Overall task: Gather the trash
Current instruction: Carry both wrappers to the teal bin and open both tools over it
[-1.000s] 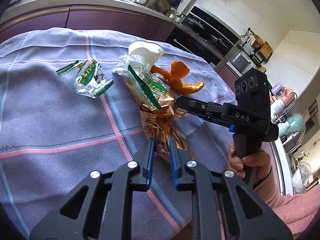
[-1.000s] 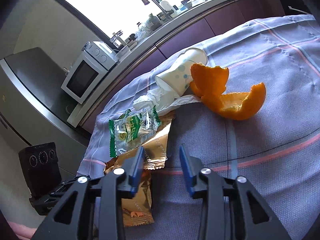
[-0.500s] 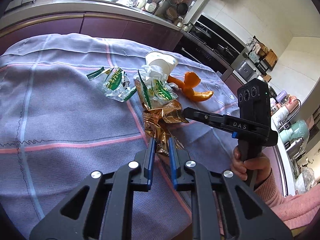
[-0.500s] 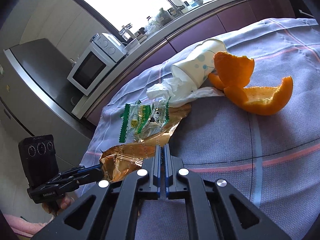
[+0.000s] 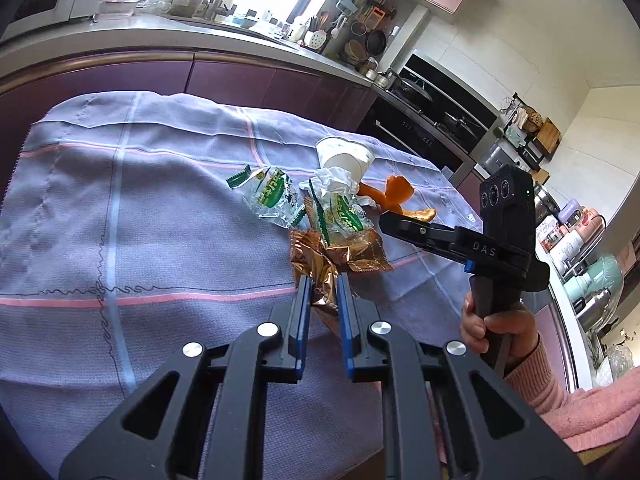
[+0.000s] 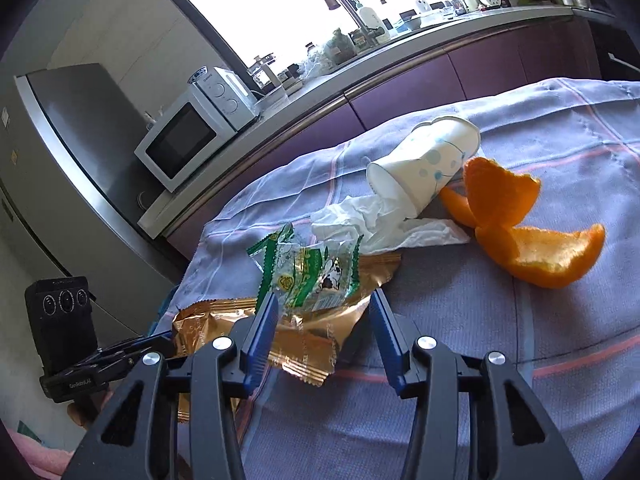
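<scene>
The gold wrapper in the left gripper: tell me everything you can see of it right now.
The gold wrapper is a crinkled, shiny foil packet, copper-gold with faint print and crimped edges, torn open and flattened. One twisted end sits pinched between the nearly shut fingers of the left gripper. The rest spreads over the purple tablecloth, with a clear green-printed wrapper lying on its far part. In the right wrist view the right gripper hangs open above it, apparently not touching.

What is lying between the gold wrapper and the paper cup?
In the right wrist view, a green-and-clear wrapper and a crumpled white tissue lie between the gold wrapper and the paper cup.
</scene>
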The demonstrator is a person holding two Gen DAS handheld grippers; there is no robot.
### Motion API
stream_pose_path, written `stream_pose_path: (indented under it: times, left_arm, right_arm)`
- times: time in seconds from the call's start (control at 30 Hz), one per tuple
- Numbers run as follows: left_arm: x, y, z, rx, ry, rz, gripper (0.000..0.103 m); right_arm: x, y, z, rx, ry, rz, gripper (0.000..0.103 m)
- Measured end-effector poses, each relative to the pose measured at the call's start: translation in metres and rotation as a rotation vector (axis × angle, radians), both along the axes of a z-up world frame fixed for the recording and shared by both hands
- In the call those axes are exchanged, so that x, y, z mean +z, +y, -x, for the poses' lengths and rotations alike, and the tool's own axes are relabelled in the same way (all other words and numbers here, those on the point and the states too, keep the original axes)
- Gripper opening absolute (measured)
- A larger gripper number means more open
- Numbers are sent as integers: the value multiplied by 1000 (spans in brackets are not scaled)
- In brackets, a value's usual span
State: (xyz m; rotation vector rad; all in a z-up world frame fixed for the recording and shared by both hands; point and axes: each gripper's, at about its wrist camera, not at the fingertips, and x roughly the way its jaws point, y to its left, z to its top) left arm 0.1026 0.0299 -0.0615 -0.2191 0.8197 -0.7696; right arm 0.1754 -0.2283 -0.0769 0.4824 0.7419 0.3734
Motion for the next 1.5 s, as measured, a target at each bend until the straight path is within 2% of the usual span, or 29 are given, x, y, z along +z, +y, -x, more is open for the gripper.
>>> stream_pose_path:
  times: [0.23, 0.3, 0.33, 0.43, 0.73, 0.93, 1.17, 1.33, 1.5]
  left_arm:
    - [10, 22, 3, 45, -26, -2, 14]
    - [12, 29, 5, 56, -31, 0, 14]
    - [13, 32, 6, 61, -35, 0, 14]
    - [16, 42, 6, 76, -42, 2, 14]
    - [30, 87, 11, 147, -82, 6, 14]
    - [49, 137, 23, 257, -136, 7, 14]
    - [61, 216, 39, 446, -168, -32, 14]
    - [55, 269, 46, 570, -153, -77, 14]
    - [37, 313, 43, 662, -109, -116, 14]
  right_arm:
    - [-8, 12, -35, 26, 40, 42, 46]
    - [-9, 13, -36, 40, 43, 32, 34]
    - [-9, 13, -36, 47, 44, 27, 22]
    - [-6, 15, -30, 52, 30, 26, 17]
    - [36, 42, -14, 110, -69, 19, 15]
    - [56, 105, -26, 260, -106, 33, 15]
    - [62, 201, -57, 443, -103, 42, 15]
    - [60, 268, -76, 558, -93, 69, 15]
    - [53, 321, -88, 629, -78, 111, 15]
